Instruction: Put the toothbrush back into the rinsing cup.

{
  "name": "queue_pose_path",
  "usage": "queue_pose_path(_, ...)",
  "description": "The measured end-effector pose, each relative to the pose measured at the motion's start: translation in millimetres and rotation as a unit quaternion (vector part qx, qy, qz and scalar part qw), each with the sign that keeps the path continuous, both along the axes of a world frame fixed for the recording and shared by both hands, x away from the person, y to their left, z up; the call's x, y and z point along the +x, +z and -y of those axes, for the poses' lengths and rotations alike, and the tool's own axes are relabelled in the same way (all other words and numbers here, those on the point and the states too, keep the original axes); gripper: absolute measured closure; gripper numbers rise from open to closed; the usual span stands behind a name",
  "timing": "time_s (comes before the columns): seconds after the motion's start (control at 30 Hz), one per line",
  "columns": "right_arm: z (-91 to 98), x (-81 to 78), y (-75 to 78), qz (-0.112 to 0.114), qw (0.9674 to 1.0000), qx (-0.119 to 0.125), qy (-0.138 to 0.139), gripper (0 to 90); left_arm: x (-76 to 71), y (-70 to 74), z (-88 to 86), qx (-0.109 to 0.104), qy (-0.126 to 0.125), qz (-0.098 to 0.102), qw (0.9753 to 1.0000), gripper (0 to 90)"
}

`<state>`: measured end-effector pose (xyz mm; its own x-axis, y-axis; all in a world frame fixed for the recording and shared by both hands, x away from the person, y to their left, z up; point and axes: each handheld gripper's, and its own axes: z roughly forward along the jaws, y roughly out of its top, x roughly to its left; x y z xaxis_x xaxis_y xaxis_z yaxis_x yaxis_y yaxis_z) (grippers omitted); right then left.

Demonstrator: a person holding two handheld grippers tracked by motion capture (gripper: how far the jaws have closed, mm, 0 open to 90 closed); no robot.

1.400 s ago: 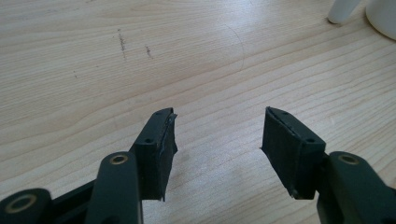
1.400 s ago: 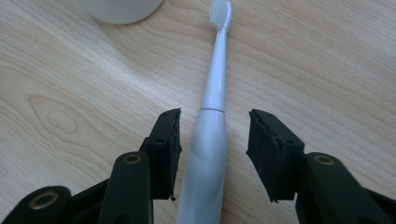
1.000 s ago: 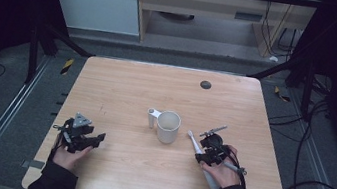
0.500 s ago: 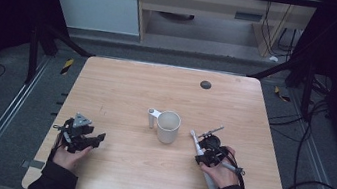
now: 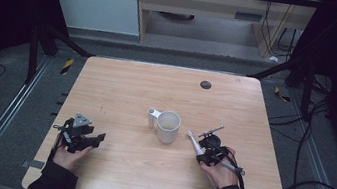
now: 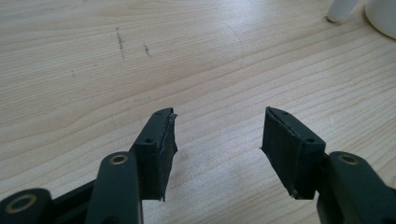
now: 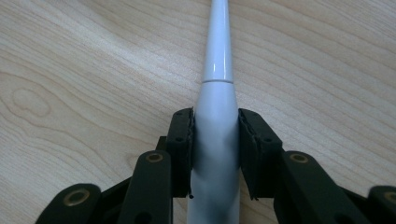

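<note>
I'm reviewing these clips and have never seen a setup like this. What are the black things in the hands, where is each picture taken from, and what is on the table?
A person sits at a wooden table and holds a hand-operated gripper in each hand. The high view looks down from above; each gripper view looks along that gripper's own jaws. On the table stand a white mug and, beside it, a small white post. The right gripper has just been closing its jaws, which now press on a white electric toothbrush lying on the wood. The left gripper is open, with nothing between its jaws.
</note>
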<state>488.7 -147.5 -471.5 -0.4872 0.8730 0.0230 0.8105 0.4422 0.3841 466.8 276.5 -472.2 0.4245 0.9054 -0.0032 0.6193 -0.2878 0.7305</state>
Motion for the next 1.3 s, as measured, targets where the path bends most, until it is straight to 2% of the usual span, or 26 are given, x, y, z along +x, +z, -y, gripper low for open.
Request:
queue_pose_path(0.13, 0.8, -0.8, 2.8, 0.004, 1.0, 0.002, 0.003, 67.3, 0.0, 0.1, -0.1, 0.0, 0.0, 0.0, 1.0, 43.9)
queue_pose_path(0.4, 7.6, -4.3, 16.2, 0.024, 0.9993, 0.029, -0.009, 67.5, 0.0, 0.2, -0.1, 0.0, 0.0, 0.0, 1.0, 44.0)
queue_pose_path(0.53, 13.6, -6.8, 24.5, 0.048, 0.9979, 0.042, -0.012, 67.6, 0.1, 0.1, -0.2, -0.001, 0.0, 0.0, 1.0, 44.0)
queue_pose_path(0.63, 15.3, -7.8, 27.5, 0.055, 0.9975, 0.044, -0.012, 67.7, 0.1, 0.1, 0.0, 0.0, 0.0, 0.0, 1.0, 44.0)
queue_pose_path(0.83, 20.7, -11.5, 38.0, 0.073, 0.9948, 0.068, -0.02, 67.7, 0.1, 0.2, 0.0, -0.001, 0.0, 0.0, 1.0, 44.0)
queue_pose_path(0.9, 22.7, -13.3, 42.7, 0.087, 0.9929, 0.077, -0.024, 67.6, 0.0, 0.2, 0.0, 0.0, 0.0, 0.001, 1.0, 44.0)
queue_pose_path(0.97, 26.3, -15.4, 48.4, 0.109, 0.9888, 0.096, -0.032, 67.7, 0.0, 0.2, 0.0, 0.0, 0.0, 0.0, 1.0, 44.0)
queue_pose_path(1.0, 26.3, -15.4, 48.4, 0.109, 0.9888, 0.096, -0.032, 67.7, 0.0, 0.2, 0.0, 0.0, 0.001, 0.0, 1.0, 44.0)
queue_pose_path(1.03, 28.3, -16.9, 51.8, 0.126, 0.9851, 0.109, -0.041, 67.6, 0.0, 0.3, 0.0, 0.0, 0.0, 0.0, 1.0, 44.0)
queue_pose_path(1.07, 28.3, -16.9, 51.8, 0.126, 0.9851, 0.109, -0.041, 67.6, -0.1, 0.3, 0.0, 0.0, 0.001, 0.001, 1.0, 44.0)
queue_pose_path(1.1, 30.4, -18.2, 54.8, 0.145, 0.9815, 0.117, -0.046, 67.6, -0.1, 0.4, 0.0, 0.0, 0.001, 0.001, 1.0, 44.0)
queue_pose_path(1.13, 31.2, -18.5, 56.3, 0.152, 0.9797, 0.121, -0.048, 67.6, 0.0, 0.4, 0.0, 0.0, 0.001, 0.001, 1.0, 44.0)
queue_pose_path(1.17, 31.2, -18.5, 56.3, 0.152, 0.9797, 0.121, -0.048, 67.6, 0.0, 0.4, 0.0, 0.0, 0.001, 0.001, 1.0, 44.0)
queue_pose_path(1.2, 32.9, -19.6, 59.6, 0.165, 0.9763, 0.129, -0.052, 67.7, 0.0, 0.3, 0.0, 0.0, 0.001, 0.001, 1.0, 44.0)
queue_pose_path(1.3, 35.3, -20.0, 64.6, 0.181, 0.9721, 0.139, -0.055, 67.6, 0.0, 0.5, -0.3, 0.001, 0.002, 0.001, 1.0, 44.0)
